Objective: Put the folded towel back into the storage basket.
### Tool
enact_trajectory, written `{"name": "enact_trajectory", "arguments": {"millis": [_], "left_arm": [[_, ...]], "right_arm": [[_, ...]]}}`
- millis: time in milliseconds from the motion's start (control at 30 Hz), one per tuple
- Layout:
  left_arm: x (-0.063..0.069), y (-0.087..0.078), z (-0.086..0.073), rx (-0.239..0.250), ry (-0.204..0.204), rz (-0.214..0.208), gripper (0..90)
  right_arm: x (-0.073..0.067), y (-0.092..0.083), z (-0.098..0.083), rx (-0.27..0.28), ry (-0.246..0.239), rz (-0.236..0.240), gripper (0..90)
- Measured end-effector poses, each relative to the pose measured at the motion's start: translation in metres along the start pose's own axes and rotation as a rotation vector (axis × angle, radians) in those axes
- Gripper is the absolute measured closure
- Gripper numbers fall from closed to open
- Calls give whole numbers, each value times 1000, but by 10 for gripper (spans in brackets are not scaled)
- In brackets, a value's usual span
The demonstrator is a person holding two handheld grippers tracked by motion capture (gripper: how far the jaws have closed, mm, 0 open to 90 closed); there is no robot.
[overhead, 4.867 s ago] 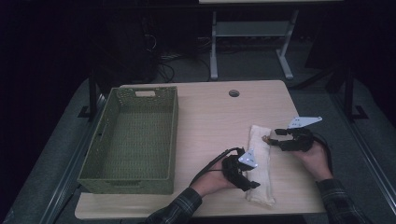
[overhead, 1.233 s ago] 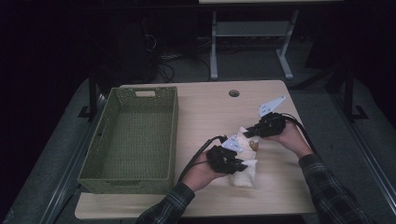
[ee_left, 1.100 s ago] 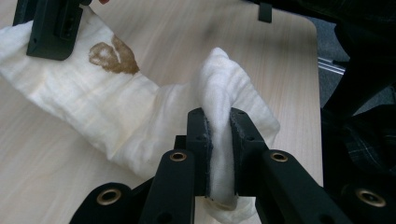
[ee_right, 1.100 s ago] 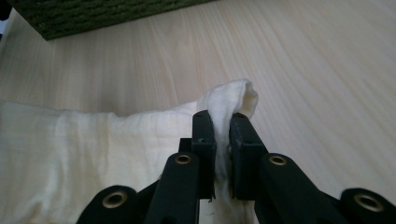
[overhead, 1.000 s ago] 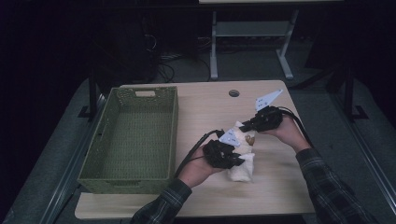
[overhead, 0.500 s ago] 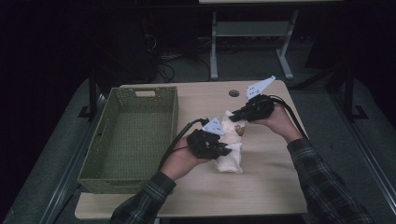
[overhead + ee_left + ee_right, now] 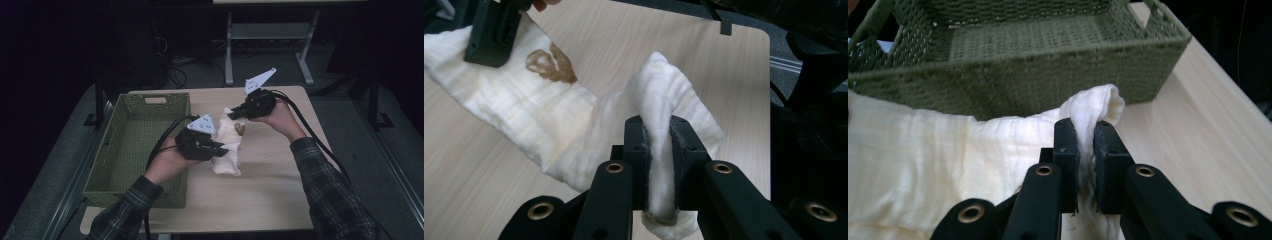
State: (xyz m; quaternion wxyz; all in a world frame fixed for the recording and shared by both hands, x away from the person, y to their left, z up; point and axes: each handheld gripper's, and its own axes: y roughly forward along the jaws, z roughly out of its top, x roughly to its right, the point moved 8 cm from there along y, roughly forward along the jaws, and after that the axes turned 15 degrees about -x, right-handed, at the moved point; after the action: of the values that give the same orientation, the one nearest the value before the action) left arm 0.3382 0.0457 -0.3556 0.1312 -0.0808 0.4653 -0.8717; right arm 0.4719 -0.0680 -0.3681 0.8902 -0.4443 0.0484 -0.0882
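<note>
A cream cloth (image 7: 227,152) with a brown mark (image 7: 240,129) hangs between my two grippers, lifted above the wooden table (image 7: 270,195). My left gripper (image 7: 220,148) is shut on the cloth's near end; in the left gripper view the white fabric (image 7: 574,122) is pinched between the black jaws (image 7: 659,150) and bunches above them. My right gripper (image 7: 234,114) is shut on the far end, where a fold of cloth (image 7: 1095,107) pokes up between its jaws (image 7: 1086,155). In the left gripper view, the right gripper's jaw tip (image 7: 494,30) sits on the cloth next to the brown mark (image 7: 551,64).
A green woven basket (image 7: 145,145) lies on the left half of the table, right beside my left hand, and its wall (image 7: 1018,70) stands just past the cloth in the right gripper view. Bare tabletop stretches right of the cloth. Dark floor and a metal stand leg (image 7: 302,65) lie beyond the far edge.
Both grippers have carried the cloth up and to the left, toward the basket. The cloth has come further off the table and hangs bunched between them.
</note>
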Motion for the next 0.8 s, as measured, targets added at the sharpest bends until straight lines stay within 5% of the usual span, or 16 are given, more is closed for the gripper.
{"name": "enact_trajectory", "arguments": {"millis": [800], "left_arm": [[-30,-61,-64,21,-59,64,795]], "right_arm": [[-5,51,98,-2,-106,28,823]]}}
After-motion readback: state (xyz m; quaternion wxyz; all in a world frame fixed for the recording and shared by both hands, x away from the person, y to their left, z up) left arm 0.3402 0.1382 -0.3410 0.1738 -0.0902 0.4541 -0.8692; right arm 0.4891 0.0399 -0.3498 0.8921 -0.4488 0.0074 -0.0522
